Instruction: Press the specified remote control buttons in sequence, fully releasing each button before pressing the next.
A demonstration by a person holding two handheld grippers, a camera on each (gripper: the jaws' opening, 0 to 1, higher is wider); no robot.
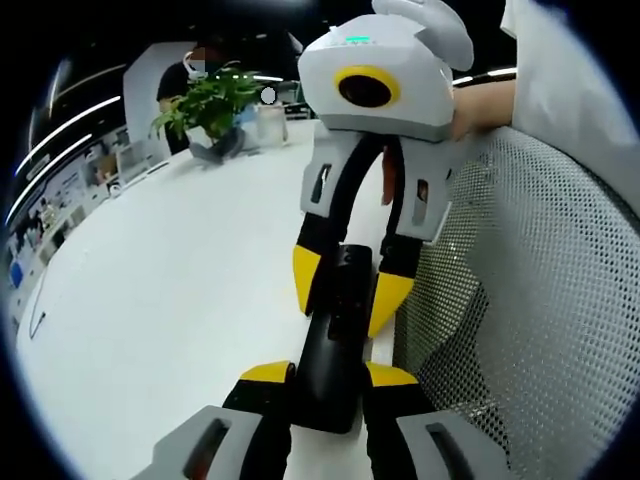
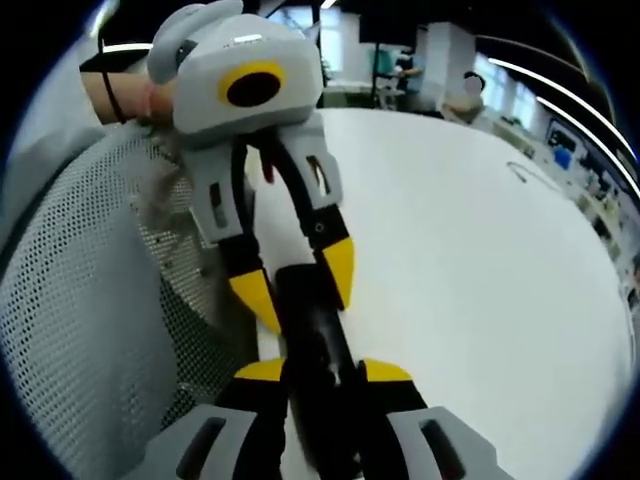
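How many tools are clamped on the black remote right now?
2. The left tool grips one end of the remote; the right tool grips the other end, facing it, at the white table's edge.

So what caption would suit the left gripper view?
Two handheld grippers clamp a black remote control from opposite ends above a white table.

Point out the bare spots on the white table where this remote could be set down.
Free: the broad white table between the remote and the potted plant; in the right gripper view it stretches bare right of the jaws. Crowded: the table's edge by the mesh chair back, where both grippers, left and right, close on the remote.
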